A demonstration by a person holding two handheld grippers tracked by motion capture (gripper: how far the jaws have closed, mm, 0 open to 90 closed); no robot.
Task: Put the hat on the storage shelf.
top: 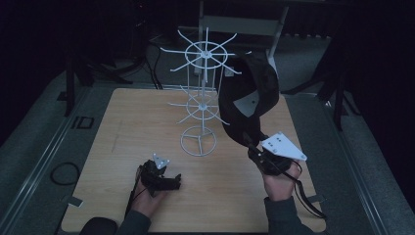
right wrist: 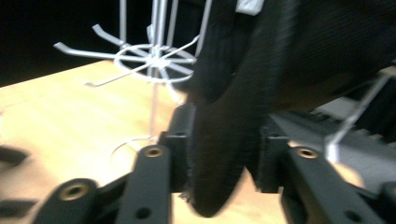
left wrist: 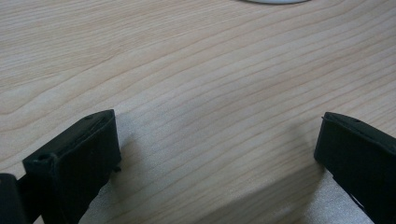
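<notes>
A black cap (top: 249, 95) hangs at the right side of a white wire rack (top: 203, 54) with hooked arms in two tiers, which stands on the wooden table (top: 127, 127). My right gripper (top: 248, 143) reaches up to the cap's lower edge. In the right gripper view the cap's brim (right wrist: 219, 154) lies between the jaws of the right gripper (right wrist: 224, 140), which stand a little apart from it, so that gripper is open. My left gripper (top: 176, 182) rests low on the table in front of the rack's base. Its jaws are wide open over bare wood (left wrist: 217, 154).
The rack's ring base (top: 198, 142) sits mid-table between the two hands. A metal frame and cables lie beyond the table's far edge (top: 147, 73). A cable loop (top: 64, 172) lies on the floor at left. The surroundings are dark.
</notes>
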